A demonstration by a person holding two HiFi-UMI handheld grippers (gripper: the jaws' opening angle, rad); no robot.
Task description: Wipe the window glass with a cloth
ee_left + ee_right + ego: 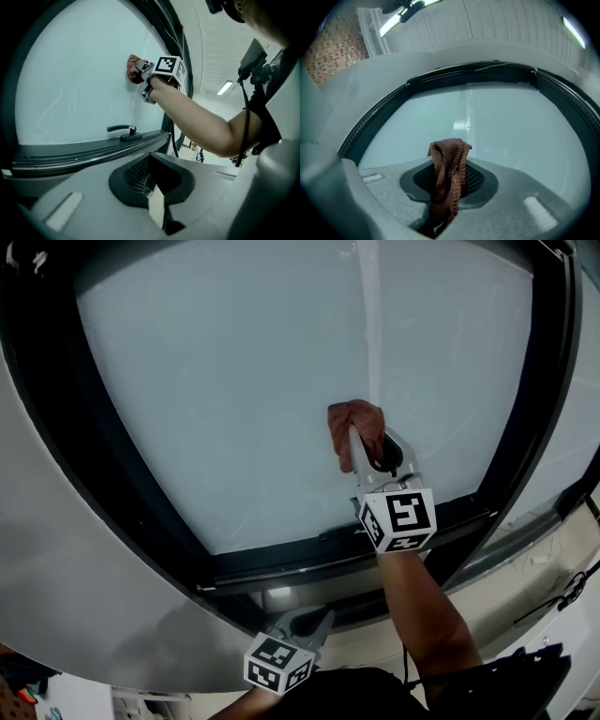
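Note:
The window glass (234, 381) is a large pale pane in a dark frame (122, 484). A brown-red cloth (354, 420) is pressed against the pane right of its middle, low down. My right gripper (360, 442) is shut on the cloth, which stands bunched between its jaws in the right gripper view (447, 173). The left gripper view shows the same cloth (133, 68) and right gripper (142, 71) on the glass from the side. My left gripper (317, 621) hangs below the frame's bottom rail, away from the glass, its jaws together (157, 206) and holding nothing.
A dark window handle (123, 131) sits on the bottom rail, below the cloth. A bright vertical streak (370, 315) runs up the glass above the cloth. Grey wall (75, 596) lies left of the frame. Black cables (562, 596) hang at lower right.

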